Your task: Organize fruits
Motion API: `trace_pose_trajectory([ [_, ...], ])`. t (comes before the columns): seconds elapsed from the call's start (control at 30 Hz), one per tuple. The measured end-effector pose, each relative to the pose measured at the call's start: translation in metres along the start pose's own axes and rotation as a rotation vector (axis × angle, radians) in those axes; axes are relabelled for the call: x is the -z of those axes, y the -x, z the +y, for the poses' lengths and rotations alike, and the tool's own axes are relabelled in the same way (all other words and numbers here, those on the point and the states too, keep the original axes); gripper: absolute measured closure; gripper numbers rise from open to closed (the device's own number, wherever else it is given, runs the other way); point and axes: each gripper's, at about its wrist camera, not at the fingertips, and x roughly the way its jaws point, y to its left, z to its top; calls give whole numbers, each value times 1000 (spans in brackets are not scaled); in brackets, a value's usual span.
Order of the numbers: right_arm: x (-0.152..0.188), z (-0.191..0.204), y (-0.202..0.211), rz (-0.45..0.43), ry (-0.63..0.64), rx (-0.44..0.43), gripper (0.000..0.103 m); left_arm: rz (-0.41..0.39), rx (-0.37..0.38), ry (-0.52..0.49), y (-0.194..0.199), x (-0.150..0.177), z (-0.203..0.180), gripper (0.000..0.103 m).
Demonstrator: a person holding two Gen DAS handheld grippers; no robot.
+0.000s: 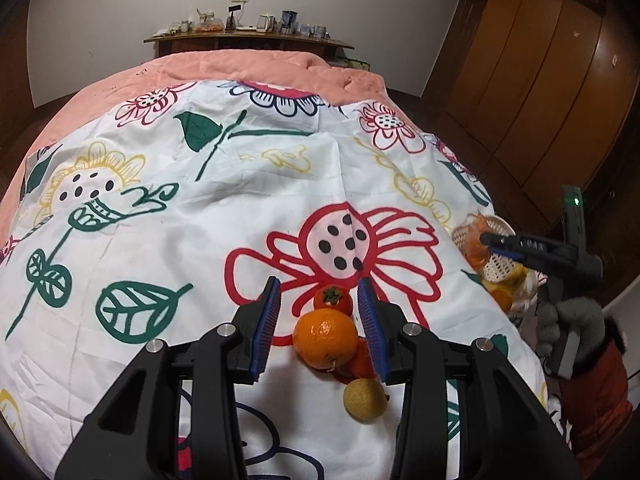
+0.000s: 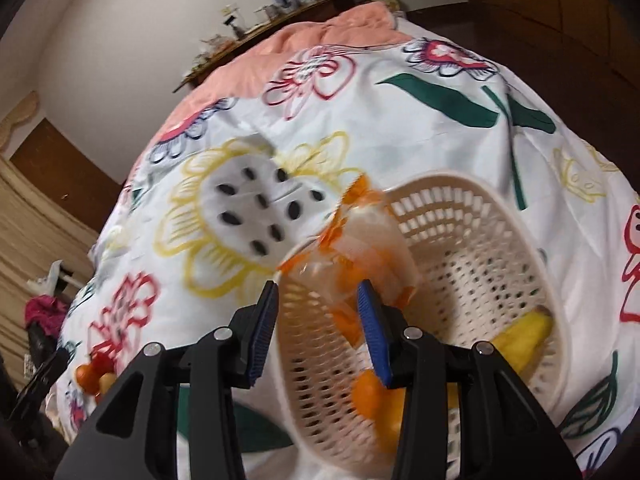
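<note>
Left gripper (image 1: pixel 319 282) is held tilted down over a small heap of fruit, its blue-padded jaws spread, and nothing is pinched between them. Framed in the gap between the pads is an orange (image 1: pixel 325 338), with clear cloth seen at its left side, so no grip on it is shown. A red-orange fruit with a green calyx (image 1: pixel 332 300) is touched by the orange on its far side, and a yellow-green round fruit (image 1: pixel 365 400) is found just beside it on the near side; more reddish fruit is partly hidden under the orange. The whole heap is laid on the flowered bedcover (image 1: pixel 160 240), well apart from the white slotted basket (image 2: pixel 460 216) and to the left of it as seen from the left wrist. Over the near rim of that basket the right gripper (image 2: pixel 318 285) is held by a grey-gloved hand (image 1: pixel 568 328), its jaws likewise spread apart. A clear plastic bag with orange contents (image 2: pixel 360 240) is draped at the basket's rim, beyond the pads; whether it is touched by them cannot be told, since the view is blurred. Inside the basket a banana (image 2: pixel 524 336) is seen against the right wall, and an orange-coloured fruit (image 2: pixel 372 398) is seen at the near side.
</note>
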Motion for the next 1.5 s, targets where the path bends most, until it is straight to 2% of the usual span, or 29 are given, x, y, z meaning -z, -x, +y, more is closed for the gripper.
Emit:
trace_pose_trajectory([
  [0.1, -4, -9, -2, -10, 3, 79, 61, 16, 1, -10, -4, 4, -2, 62],
  [0.23, -2, -26, 2, -21, -34, 116, 58, 39, 5, -19, -11, 9, -3, 62],
  [0.4, 8, -44, 12, -13, -91, 82, 58, 72, 4, -20, -22, 15, -5, 62],
  [0.6, 22, -42, 23, -30, -97, 48, 58, 97, 7, -17, -30, 18, -4, 61],
  [1.03, 29, -49, 55, -100, -131, 28, 55, 44, -7, -9, -8, 12, -6, 62],
  [1.3, 33, -51, 65, -120, -139, -15, 54, -5, 20, -97, 11, -6, -46, 62],
  [1.5, 36, -62, 70, -134, -162, -45, 54, 4, 40, -167, 6, -19, -82, 62],
])
